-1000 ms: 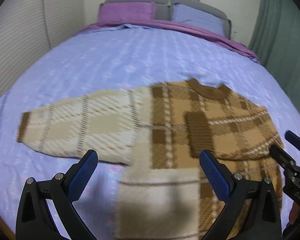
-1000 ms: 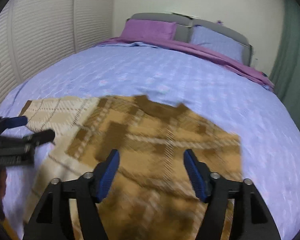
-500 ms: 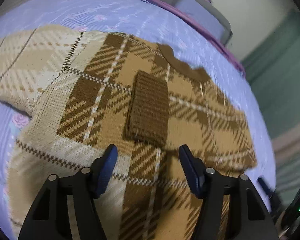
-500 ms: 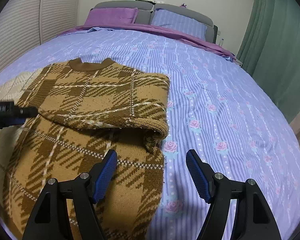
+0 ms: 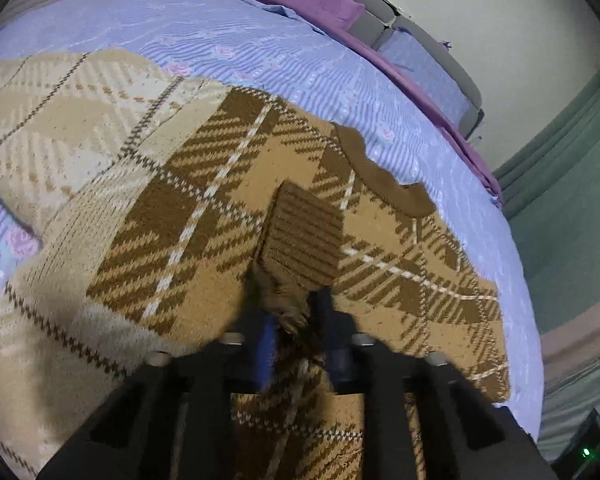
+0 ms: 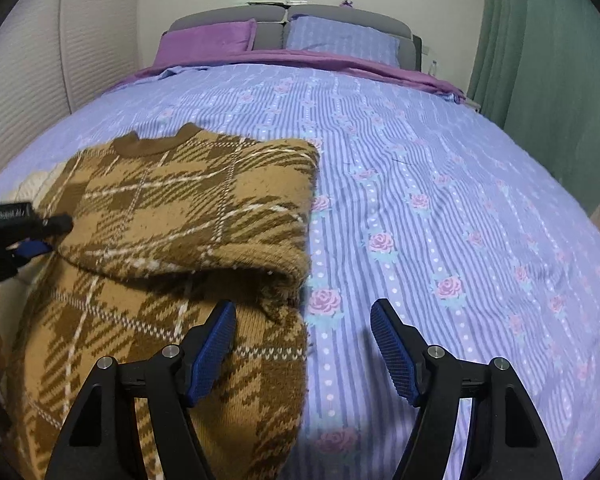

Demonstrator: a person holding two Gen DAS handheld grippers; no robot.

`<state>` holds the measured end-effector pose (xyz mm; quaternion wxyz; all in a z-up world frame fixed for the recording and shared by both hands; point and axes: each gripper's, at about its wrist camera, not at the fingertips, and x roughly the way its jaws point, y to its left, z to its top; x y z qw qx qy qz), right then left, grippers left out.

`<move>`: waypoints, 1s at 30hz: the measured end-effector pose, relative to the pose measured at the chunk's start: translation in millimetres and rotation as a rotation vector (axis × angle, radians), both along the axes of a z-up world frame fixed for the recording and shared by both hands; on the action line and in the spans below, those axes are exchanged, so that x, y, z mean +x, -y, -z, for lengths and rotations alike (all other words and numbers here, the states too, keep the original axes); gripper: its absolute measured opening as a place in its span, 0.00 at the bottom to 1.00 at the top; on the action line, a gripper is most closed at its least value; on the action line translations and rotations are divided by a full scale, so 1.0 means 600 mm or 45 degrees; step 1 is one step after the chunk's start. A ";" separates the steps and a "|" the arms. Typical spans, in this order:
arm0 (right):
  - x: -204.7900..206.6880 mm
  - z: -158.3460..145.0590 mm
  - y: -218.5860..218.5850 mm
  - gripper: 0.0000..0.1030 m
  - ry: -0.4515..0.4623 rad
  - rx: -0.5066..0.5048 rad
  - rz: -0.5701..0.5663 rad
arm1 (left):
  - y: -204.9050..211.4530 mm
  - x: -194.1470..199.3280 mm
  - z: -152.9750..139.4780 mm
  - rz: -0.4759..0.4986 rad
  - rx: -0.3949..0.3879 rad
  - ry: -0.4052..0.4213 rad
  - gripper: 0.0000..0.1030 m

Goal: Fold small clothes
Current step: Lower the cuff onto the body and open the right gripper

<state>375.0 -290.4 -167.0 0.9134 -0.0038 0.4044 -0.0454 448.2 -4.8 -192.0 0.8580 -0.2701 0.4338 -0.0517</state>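
A brown and cream plaid sweater (image 5: 196,208) lies on the bed, its right sleeve folded across the chest with the brown ribbed cuff (image 5: 304,236) on top. My left gripper (image 5: 296,320) is shut on the near edge of that cuff. The other sleeve (image 5: 52,120), cream plaid, lies spread out to the left. In the right wrist view the sweater (image 6: 180,216) fills the left half, with the sleeve fold bulging at its right edge. My right gripper (image 6: 304,344) is open and empty, over the sweater's right edge. The left gripper (image 6: 28,232) shows at the far left.
The bed has a lilac striped rose-print cover (image 6: 440,208). Purple (image 6: 208,40) and lilac (image 6: 340,38) pillows lean on a grey headboard at the far end. A green curtain (image 6: 548,60) hangs on the right, a white slatted wall (image 6: 24,60) on the left.
My left gripper moved forward onto the folded sleeve's cuff and closed on it. My right gripper stayed open and shifted only slightly by the sweater's right edge.
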 end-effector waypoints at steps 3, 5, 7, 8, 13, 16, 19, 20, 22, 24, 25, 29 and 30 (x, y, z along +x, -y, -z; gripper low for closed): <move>0.011 0.002 0.001 0.59 -0.020 0.031 0.010 | 0.003 0.005 -0.023 0.049 0.042 0.050 0.10; 0.020 0.004 -0.004 0.52 -0.040 0.041 0.009 | 0.005 0.006 -0.046 0.084 0.070 0.104 0.10; 0.024 0.002 -0.007 0.47 -0.039 0.064 0.004 | 0.001 0.005 -0.076 0.103 0.089 0.180 0.10; 0.025 0.000 -0.009 0.44 -0.032 0.078 0.001 | -0.003 0.004 -0.089 0.099 0.105 0.214 0.10; 0.034 -0.002 -0.012 0.35 -0.052 0.136 0.024 | -0.046 0.008 -0.115 0.065 0.168 0.290 0.10; 0.035 -0.001 -0.024 0.35 -0.058 0.091 0.038 | -0.052 0.016 -0.082 0.125 0.230 0.228 0.10; 0.034 0.006 -0.035 0.35 -0.074 0.027 0.041 | -0.056 0.018 -0.047 0.136 0.243 0.166 0.10; 0.033 0.009 -0.036 0.34 -0.077 0.013 0.043 | -0.062 0.017 -0.036 0.131 0.227 0.149 0.10; 0.034 0.013 -0.037 0.34 -0.100 0.012 0.048 | -0.071 0.017 -0.018 0.133 0.224 0.118 0.11; 0.034 0.016 -0.037 0.35 -0.113 0.008 0.057 | -0.070 0.018 -0.007 0.146 0.239 0.106 0.14; 0.034 0.016 -0.038 0.35 -0.116 0.003 0.062 | -0.071 0.016 -0.006 0.139 0.251 0.103 0.15; 0.027 0.012 -0.042 0.37 -0.138 -0.011 0.096 | -0.064 0.017 -0.017 0.148 0.291 0.073 0.39; 0.019 0.006 -0.045 0.38 -0.148 -0.004 0.100 | -0.068 0.012 -0.026 0.141 0.310 0.076 0.51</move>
